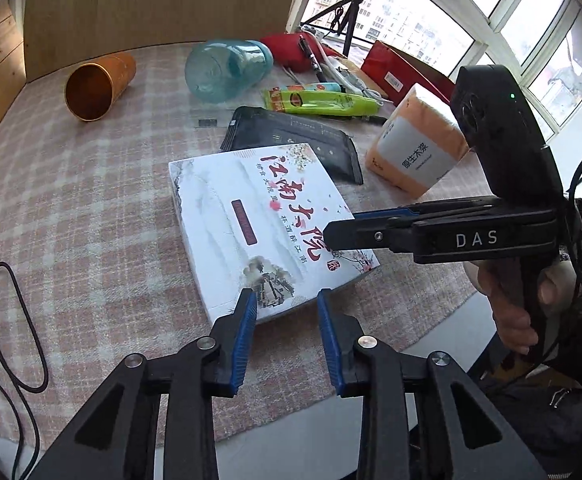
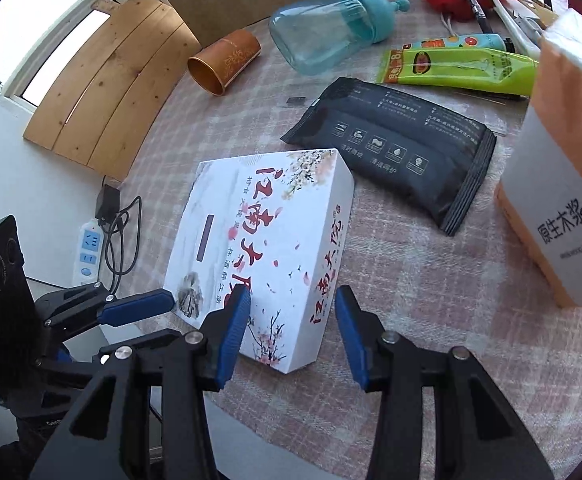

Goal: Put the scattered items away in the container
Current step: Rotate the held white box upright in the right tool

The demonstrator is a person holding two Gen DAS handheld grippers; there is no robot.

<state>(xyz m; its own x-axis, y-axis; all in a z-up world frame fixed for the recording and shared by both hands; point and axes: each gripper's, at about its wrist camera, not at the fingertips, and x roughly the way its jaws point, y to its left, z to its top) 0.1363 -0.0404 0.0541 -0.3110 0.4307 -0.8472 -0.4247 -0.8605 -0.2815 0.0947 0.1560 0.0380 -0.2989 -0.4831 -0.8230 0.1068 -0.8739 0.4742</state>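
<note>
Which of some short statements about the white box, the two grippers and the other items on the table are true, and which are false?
1. The white box is closed. True.
2. The orange cup stands upright. False: it lies on its side.
3. The left gripper is shut on the box. False: its jaws are open at the box's near edge.
4. The black pouch lies beyond the box. True.
5. The right gripper is open. True.

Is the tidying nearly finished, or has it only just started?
Only just started. The white box is shut, and the blue bottle, orange cup, black pack and tissues lie outside. Both the left gripper and right gripper are open at the box, holding nothing.
</note>
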